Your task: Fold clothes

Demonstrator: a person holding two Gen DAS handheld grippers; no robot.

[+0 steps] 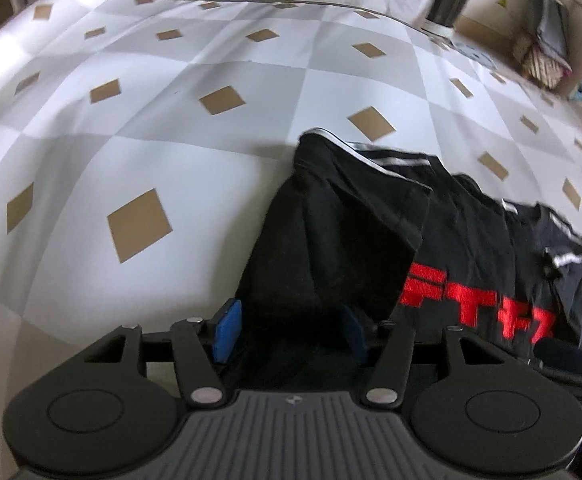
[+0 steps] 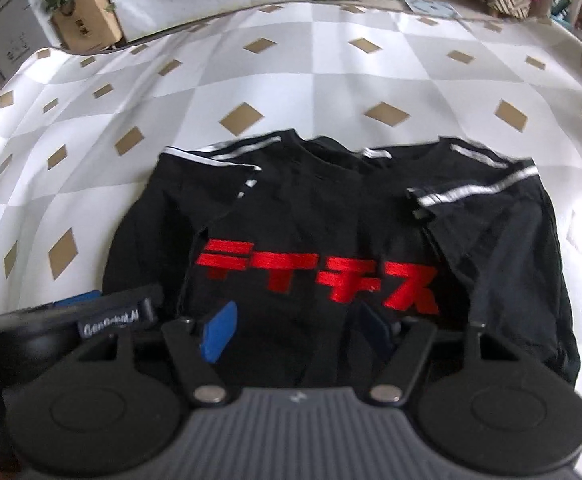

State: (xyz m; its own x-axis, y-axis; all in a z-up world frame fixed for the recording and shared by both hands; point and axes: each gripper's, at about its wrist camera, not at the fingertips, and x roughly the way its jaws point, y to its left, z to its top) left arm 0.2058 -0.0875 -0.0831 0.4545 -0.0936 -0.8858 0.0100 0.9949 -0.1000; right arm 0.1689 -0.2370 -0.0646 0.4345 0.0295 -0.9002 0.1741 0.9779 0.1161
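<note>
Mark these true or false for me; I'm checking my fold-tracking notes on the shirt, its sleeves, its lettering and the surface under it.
1. The black shirt has red lettering on it. True.
2. Both sleeves lie spread flat outward. False: both are folded in over the body.
3. The checked cloth under the shirt has tan diamonds. True.
4. The shirt's stripes are yellow. False: they are white.
5. The left tool sits at the shirt's near edge. True.
6. The right tool is over bare cloth. False: it is over the shirt.
</note>
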